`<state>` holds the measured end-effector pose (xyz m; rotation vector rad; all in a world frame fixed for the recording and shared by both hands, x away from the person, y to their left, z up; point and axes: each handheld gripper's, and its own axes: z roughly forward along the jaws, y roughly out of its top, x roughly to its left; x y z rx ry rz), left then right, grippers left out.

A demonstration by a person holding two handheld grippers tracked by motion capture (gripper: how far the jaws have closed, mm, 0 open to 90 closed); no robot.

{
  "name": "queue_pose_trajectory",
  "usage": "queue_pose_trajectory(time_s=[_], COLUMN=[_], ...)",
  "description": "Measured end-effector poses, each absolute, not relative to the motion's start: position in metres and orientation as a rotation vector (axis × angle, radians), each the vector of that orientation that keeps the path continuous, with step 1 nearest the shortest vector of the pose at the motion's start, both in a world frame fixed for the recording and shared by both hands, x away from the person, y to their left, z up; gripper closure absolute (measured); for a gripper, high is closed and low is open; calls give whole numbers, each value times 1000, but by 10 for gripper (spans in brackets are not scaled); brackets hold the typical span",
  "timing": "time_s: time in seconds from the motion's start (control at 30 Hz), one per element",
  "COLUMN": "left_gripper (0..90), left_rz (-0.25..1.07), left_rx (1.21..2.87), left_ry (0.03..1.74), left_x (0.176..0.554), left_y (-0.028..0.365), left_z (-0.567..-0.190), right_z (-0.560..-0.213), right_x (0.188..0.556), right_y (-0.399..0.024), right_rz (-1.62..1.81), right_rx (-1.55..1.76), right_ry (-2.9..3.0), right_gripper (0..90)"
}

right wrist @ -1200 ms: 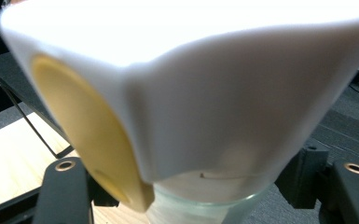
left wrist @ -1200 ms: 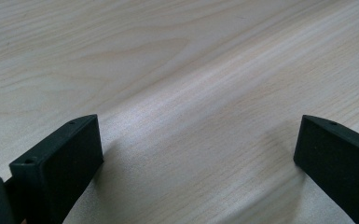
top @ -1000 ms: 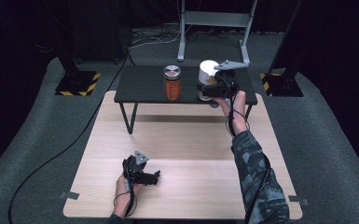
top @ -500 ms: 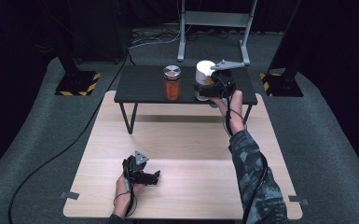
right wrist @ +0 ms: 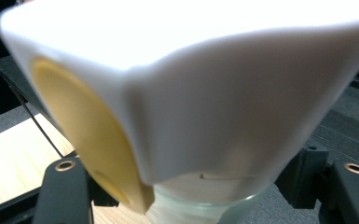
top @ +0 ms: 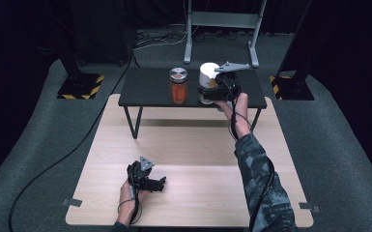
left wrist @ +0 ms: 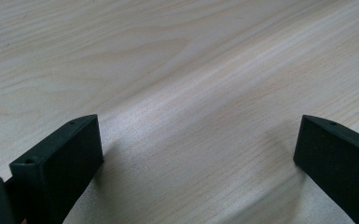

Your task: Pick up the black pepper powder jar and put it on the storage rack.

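We find the right gripper [top: 207, 93] in the upper middle of the high view, its jaws closed on a white-lidded jar [top: 207, 83] that stands on the black side table [top: 147, 89], right of an orange-filled jar [top: 178, 86]. We judge the step in hand to be the grasp on this jar; the next move calls for a firm hold and a straight lift clear of its neighbour. In the right gripper view the lid [right wrist: 205, 88] is smooth, glossy white plastic with a yellow oval face, over a clear glass body. The left gripper [top: 155, 183] rests at lower left on the pale, grained wooden table [top: 198, 154], jaws wide apart and empty.
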<state>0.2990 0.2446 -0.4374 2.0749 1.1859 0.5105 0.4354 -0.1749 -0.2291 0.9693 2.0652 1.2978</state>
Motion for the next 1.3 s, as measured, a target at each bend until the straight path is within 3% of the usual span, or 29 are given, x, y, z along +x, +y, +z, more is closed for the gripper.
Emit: queue_pose_trajectory(time_s=[1.3], left_gripper=[6], left_rz=[511], left_rx=[2077], left_ry=[1182], left_x=[299], left_y=[245], left_z=[-437], right_z=[-233], right_x=[442], right_y=[-174], right_rz=[1313], right_rx=[996], right_ry=[2066], right_gripper=[293])
